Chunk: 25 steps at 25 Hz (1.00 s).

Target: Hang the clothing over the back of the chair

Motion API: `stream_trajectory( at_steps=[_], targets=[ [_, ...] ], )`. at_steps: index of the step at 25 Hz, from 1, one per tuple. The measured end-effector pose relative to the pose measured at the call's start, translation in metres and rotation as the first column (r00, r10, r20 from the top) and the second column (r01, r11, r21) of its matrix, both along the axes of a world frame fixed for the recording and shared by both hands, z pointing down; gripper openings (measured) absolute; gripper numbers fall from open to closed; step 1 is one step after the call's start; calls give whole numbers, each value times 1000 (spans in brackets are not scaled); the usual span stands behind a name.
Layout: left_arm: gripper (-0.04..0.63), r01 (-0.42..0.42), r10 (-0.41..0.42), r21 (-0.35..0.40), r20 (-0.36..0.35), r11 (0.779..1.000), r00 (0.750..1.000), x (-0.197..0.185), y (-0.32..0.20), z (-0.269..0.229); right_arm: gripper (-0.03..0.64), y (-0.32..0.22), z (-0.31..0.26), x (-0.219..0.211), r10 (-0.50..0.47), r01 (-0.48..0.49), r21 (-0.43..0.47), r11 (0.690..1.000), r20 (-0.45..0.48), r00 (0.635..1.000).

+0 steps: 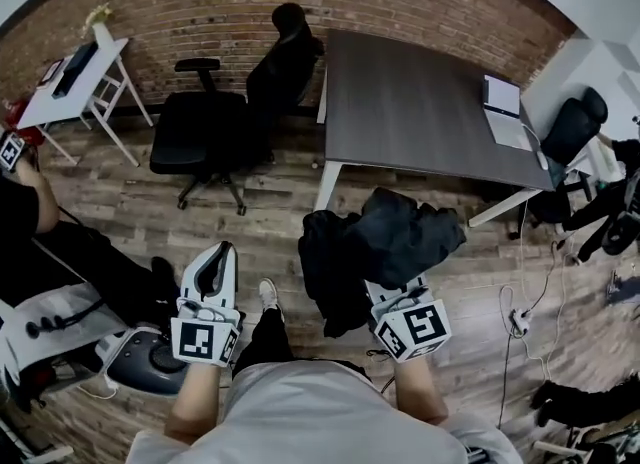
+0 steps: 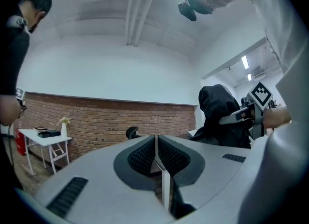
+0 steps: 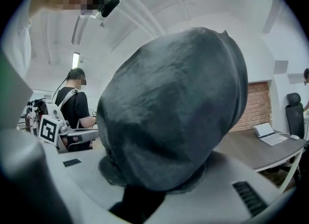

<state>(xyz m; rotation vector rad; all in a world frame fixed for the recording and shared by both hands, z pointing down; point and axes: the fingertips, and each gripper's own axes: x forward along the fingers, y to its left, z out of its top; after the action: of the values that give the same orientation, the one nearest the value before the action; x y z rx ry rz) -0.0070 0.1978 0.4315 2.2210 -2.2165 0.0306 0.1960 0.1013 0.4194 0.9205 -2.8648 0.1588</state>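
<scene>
Facing a brick wall (image 1: 250, 2) and black chair (image 1: 215, 117), right tongs (image 1: 398, 302) clench the dark clothing (image 1: 380, 242); left tongs (image 2: 155, 147) are clamped together, empty.

Bare floor (image 1: 275, 210) is lying open at twelve o'clock, giving a free lane toward the chair (image 1: 205, 132) standing at eleven. The table (image 1: 430, 102) is blocking one to two o'clock, with its near leg coming down right beside that lane. A seated person (image 1: 60, 252) is filling nine o'clock, near the left gripper (image 1: 218, 254). Cables (image 1: 520, 317) are trailing across the floor at three. The clothing (image 1: 385, 237) is bulging over the right gripper (image 1: 393, 294), crowding the space ahead of it.
</scene>
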Motion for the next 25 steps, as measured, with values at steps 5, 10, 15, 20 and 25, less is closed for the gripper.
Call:
stream_trajectory(
  at_steps=[5,10,15,20,25],
  targets=[
    [38,-50,50,27,-15,998,999,-67,-76,-11,149,-56,-18,-64,2,-1,-36,999,22,1000],
    [38,-114,117,86,-29,990,993,-123,-134,-29,149,-101,-51,-118,27,-26,-24,999,50,998],
    [38,-141,148,95,-70,985,986,-143,-173,-25,149,-129,-64,-141,48,-47,-16,999,55,997],
    [38,-174,181,71,-106,982,978,-146,-195,-13,150,-151,-60,-153,66,-65,-33,997,32,997],
    [38,-192,196,51,-98,980,976,-143,-217,-12,150,-181,-54,-150,85,-84,-46,995,25,996]
  ],
)
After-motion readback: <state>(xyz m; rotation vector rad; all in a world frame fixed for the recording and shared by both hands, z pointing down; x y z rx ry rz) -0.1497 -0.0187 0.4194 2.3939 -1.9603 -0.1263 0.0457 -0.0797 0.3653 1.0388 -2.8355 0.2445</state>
